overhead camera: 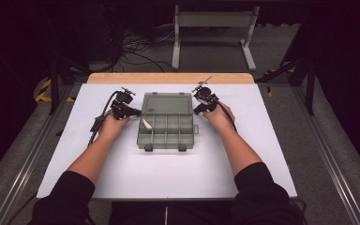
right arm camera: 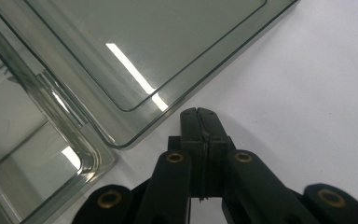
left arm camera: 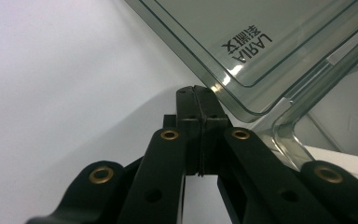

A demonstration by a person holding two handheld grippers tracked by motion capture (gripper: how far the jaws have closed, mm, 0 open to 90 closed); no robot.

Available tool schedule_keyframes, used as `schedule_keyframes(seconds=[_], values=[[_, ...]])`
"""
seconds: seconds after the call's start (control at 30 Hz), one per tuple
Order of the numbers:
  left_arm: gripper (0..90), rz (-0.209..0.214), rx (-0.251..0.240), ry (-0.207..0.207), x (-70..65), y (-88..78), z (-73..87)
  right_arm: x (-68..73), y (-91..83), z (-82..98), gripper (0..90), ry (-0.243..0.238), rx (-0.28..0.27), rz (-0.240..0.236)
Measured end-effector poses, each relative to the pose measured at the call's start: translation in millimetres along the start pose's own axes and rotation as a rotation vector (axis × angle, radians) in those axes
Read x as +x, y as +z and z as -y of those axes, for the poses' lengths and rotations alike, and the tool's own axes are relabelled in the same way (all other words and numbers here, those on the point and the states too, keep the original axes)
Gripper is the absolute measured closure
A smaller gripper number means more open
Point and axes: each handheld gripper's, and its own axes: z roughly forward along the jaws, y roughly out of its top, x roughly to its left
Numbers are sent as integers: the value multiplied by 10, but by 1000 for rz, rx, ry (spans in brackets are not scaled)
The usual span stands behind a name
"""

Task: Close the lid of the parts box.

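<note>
My forearms reach in over the white table (overhead camera: 122, 173), and between my hands lies a clear grey compartment box (overhead camera: 166, 133) with its lid (overhead camera: 166, 104) laid open flat on the far side. My left claw (left arm camera: 196, 89) is pressed fully closed on nothing, its tip just beside the lid's corner, where printing reads "LARIA" beside characters I cannot make out. My right claw (right arm camera: 199, 112) is likewise closed and empty, just off the lid's opposite corner.

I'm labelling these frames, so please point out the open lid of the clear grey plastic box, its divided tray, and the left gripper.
Clear grey plastic lid (overhead camera: 166, 103), high view, flat middle panel.
Divided tray (overhead camera: 167, 133), high view, central partition.
Left gripper (left arm camera: 196, 95), left gripper view, tips of its closed black jaws.
</note>
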Motion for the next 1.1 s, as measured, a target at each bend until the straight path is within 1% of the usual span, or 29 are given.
schedule_keyframes(seconds=[0.13,0.23,0.33,0.37,0.47,0.57,0.67,0.73,0.87,0.93,1.1], values=[[897,3,-2,-1,2,2,3,23,10,-19,900,-16,6,8],[897,0,2,4,1,0,0,19,12,-21,900,-15,6,6],[897,6,2,1,6,3,-2,9,14,-23,900,-11,7,-1],[898,6,2,-6,4,5,-2,8,15,-25,900,-10,8,0],[898,4,-2,-7,3,12,-6,11,24,-36,900,-6,5,6],[898,-7,7,2,-2,11,-18,13,33,-49,900,-10,0,14],[897,-13,0,3,-7,24,-29,12,42,-63,900,-9,-3,15],[898,-10,-3,-2,-8,29,-31,9,48,-71,900,-8,-5,17],[898,-19,-15,8,-15,50,-45,0,61,-84,900,-2,-15,17],[898,-22,-20,3,-15,57,-51,-2,65,-92,900,-1,-15,21],[898,-15,-30,-7,-5,74,-64,0,80,-126,900,-1,-12,35]])
